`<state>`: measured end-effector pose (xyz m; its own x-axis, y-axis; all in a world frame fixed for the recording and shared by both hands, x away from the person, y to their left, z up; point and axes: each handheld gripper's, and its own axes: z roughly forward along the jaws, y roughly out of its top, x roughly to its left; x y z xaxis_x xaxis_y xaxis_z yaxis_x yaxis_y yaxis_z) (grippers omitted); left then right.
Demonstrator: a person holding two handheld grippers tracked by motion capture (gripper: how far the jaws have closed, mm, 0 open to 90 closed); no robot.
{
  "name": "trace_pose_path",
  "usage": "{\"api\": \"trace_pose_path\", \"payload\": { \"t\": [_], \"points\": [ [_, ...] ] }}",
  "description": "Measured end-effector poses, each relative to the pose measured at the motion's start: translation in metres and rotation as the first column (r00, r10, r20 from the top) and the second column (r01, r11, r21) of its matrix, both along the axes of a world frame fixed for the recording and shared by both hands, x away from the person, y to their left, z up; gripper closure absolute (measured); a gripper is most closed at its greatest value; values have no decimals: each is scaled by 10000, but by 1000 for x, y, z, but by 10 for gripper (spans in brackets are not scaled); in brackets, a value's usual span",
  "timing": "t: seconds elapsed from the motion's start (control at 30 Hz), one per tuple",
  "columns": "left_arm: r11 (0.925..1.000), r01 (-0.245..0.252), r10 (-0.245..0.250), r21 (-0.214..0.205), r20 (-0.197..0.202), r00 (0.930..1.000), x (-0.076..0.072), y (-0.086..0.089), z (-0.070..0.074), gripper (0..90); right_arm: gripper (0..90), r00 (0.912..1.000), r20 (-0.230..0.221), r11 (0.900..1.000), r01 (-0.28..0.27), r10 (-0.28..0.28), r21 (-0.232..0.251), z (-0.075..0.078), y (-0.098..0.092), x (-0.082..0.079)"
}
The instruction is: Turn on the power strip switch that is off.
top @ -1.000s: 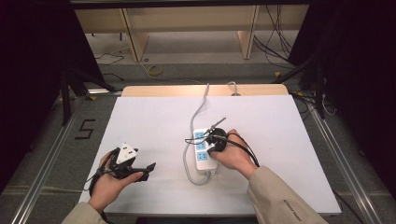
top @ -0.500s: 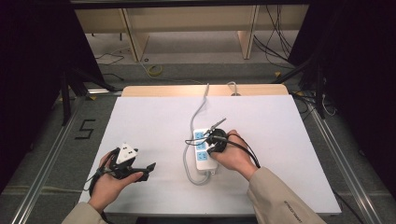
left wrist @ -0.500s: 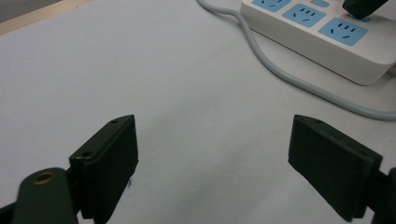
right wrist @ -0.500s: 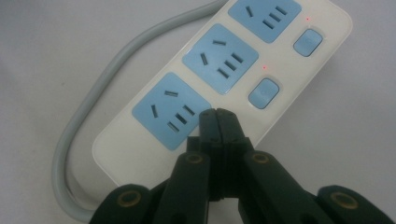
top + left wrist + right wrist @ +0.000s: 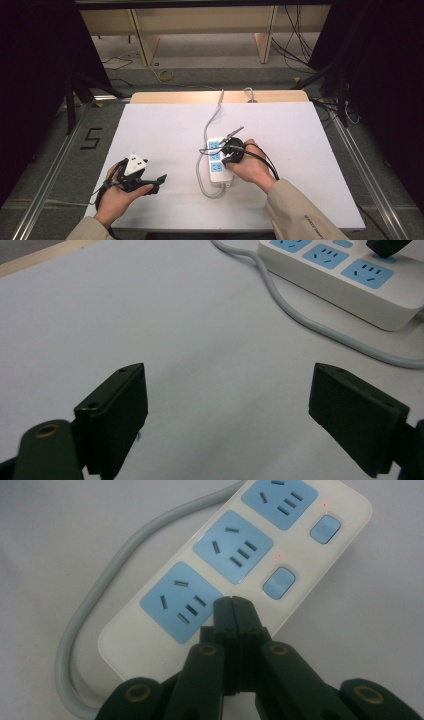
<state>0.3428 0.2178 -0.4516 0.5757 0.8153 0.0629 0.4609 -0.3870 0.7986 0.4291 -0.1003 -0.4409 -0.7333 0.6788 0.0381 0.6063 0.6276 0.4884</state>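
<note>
Here, nothing has shifted over the past second: both hands and the power strip lie as they did in the earlier high views, so the work reads as a held press, not a travel.

At about 8 o'clock on the white worktop (image 5: 165, 125), the left gripper (image 5: 159, 179) rests in the person's left hand, its fingers (image 5: 115, 415) spread wide with bare worktop between them; it takes no part.

Near the centre, slightly toward 5 o'clock, lies the white power strip (image 5: 218, 159) with three blue sockets, its grey cable (image 5: 209, 125) running off toward 12 o'clock and looping back around its near end.

Over the strip, the right gripper (image 5: 226, 156) has its fingers (image 5: 233, 615) closed tight together on nothing, the joined tips set at the strip's near end beside the lowest socket, where a third rocker switch would sit; contact cannot be confirmed. Two small red lamps beside the blue switches (image 5: 278, 582) glow. In judgement, the step in hand is pressing that hidden switch, and it is not yet shown complete.
</note>
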Motion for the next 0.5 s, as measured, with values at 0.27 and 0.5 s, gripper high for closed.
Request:
{"api": "trace_pose_path", "payload": {
  "t": [0.27, 0.5],
  "points": [
    [10000, 6, -6, -13, 17, 10000, 0, 0, 0, 157, 900, 9997, 234, 9998, -53, 49, 173, 1, -1, -1],
    [10000, -17, 17, -16, -1, 10000, 0, 0, 0, 158, 869, 9975, 710, 9987, -30, -6, 501, 3, -7, -1]
  ]
}}
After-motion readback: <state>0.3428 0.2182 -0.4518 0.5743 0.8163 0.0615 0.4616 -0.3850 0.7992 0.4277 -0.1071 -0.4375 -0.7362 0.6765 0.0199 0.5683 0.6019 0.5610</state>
